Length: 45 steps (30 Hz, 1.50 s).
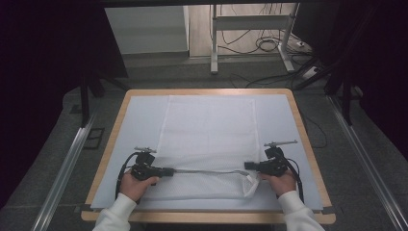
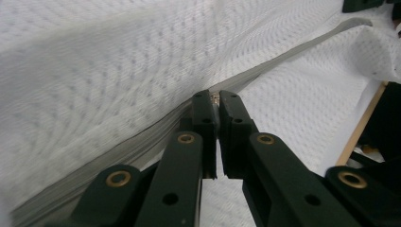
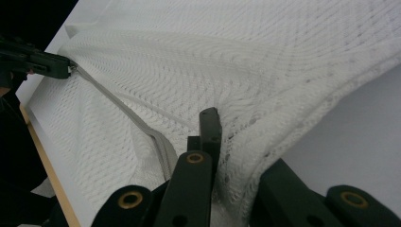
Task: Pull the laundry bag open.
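The left gripper [image 2: 217, 100] is seen with its 2 black jaws pressed together on a small metal zipper pull [image 2: 216, 98], at the near-left end of a grey zipper band [image 2: 283, 54]. In the high view, the left gripper [image 1: 168, 172] is held low over the table's near-left part, pointing toward the right, with a hand [image 1: 137, 185] in a white sleeve behind it.

The right gripper [image 3: 222, 137] is clamped on the fabric of a white rectangular mesh laundry bag [image 3: 227, 61]; the mesh is bunched between its jaws, and 1 jaw is largely covered by the cloth. In the high view, the right gripper [image 1: 248, 166] points toward the left and is held at the bag's near-right corner, where the fabric is lifted and folded up off the surface.

Between the 2 grippers, the zipper band [image 1: 207, 171] is stretched taut in a nearly straight line across the bag's near part. The mesh laundry bag [image 1: 207, 130] is laid flat in the middle of the table, its far edge close to the far rim.

The bag is spread on a pale blue sheet [image 1: 139, 120] that covers a light wooden table [image 1: 113, 127]. A grey carpeted floor [image 1: 43, 159] is seen around the table.
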Motion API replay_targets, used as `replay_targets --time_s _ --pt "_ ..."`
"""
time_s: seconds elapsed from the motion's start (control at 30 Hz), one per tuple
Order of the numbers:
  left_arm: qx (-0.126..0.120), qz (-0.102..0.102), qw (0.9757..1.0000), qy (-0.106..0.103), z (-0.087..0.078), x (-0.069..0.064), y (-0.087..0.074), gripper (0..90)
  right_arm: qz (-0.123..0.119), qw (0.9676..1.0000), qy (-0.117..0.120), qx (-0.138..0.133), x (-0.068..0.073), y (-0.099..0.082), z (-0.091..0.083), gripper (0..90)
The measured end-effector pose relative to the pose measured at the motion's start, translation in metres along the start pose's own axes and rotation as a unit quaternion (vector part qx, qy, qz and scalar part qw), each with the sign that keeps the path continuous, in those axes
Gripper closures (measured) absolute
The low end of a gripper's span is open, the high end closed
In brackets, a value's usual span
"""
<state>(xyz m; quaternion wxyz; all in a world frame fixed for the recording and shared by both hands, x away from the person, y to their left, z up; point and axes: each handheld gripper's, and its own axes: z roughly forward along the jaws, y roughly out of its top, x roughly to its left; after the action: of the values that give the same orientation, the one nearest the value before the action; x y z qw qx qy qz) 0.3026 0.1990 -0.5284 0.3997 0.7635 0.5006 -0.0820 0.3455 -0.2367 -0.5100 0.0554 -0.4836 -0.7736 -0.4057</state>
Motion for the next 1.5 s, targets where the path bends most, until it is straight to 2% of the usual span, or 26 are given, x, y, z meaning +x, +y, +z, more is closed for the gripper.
replay_targets --time_s 0.23,0.67,0.93,1.17,1.33,1.5 --pt "-0.003 -0.001 1.0 0.008 -0.008 0.006 -0.003 86.9 0.001 1.0 -0.003 0.0 -0.001 0.0 0.0 88.7" --pt "-0.026 -0.016 0.9993 0.021 -0.026 0.02 -0.012 86.9 0.003 1.0 -0.003 0.0 -0.001 0.0 0.0 88.7" --pt "-0.034 -0.026 0.9988 0.027 -0.033 0.026 -0.018 86.9 0.003 1.0 -0.005 0.0 0.0 0.0 0.0 88.7" --pt "-0.035 -0.025 0.9986 0.028 -0.035 0.027 -0.019 86.9 0.002 1.0 -0.004 0.0 0.0 0.0 -0.001 88.7" --pt "-0.042 -0.029 0.9977 0.046 -0.043 0.033 -0.022 87.0 0.004 1.0 -0.005 -0.001 -0.001 0.0 -0.001 88.7" --pt "-0.045 -0.038 0.9971 0.047 -0.049 0.041 -0.027 87.0 0.006 1.0 -0.007 0.0 -0.002 -0.001 -0.001 88.7"
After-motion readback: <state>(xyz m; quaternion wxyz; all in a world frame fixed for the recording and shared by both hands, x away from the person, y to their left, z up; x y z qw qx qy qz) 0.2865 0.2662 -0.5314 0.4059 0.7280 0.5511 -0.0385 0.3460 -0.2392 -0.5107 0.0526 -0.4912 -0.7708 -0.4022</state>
